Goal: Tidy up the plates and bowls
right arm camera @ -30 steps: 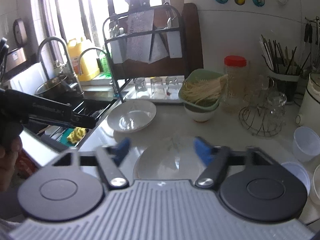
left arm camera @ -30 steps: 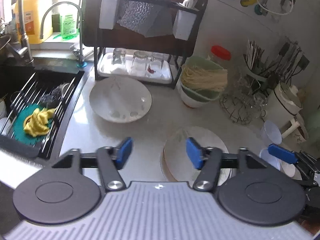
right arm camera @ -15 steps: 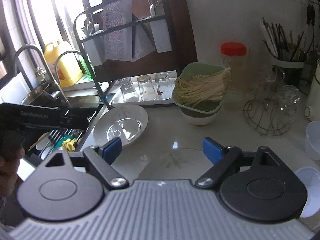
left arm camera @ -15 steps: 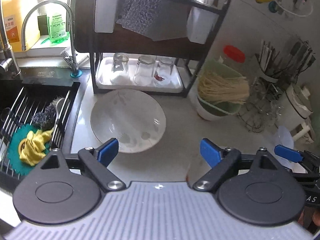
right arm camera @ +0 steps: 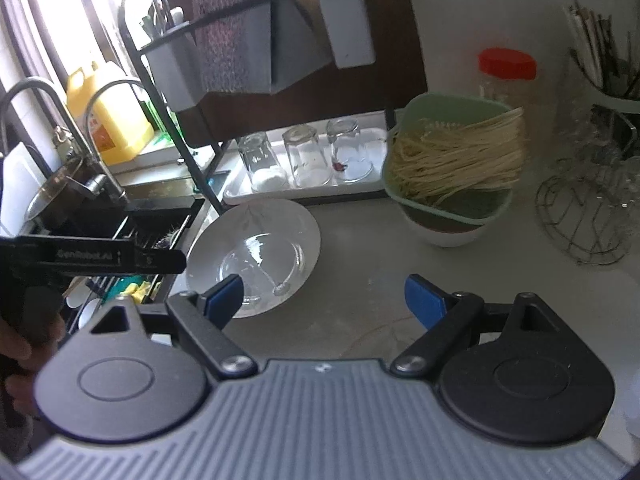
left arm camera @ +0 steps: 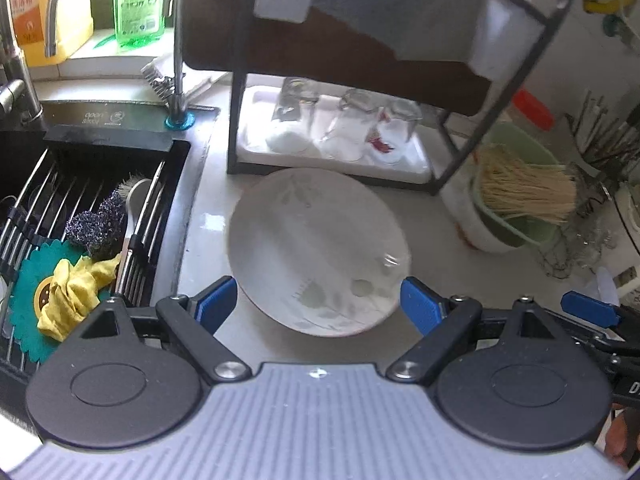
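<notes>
Through my left wrist view the left claw [left arm camera: 316, 300] gapes wide, straddling the near rim of the white plate [left arm camera: 316, 248] on the counter [left arm camera: 432, 240], while my right view shows the right claw [right arm camera: 324, 298] equally wide, that plate [right arm camera: 256, 256] beyond its left finger.

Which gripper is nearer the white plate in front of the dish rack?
Left. The left gripper hangs open right over the white plate, its fingers either side of it. The right gripper is open beside it, toward bare counter.
</notes>
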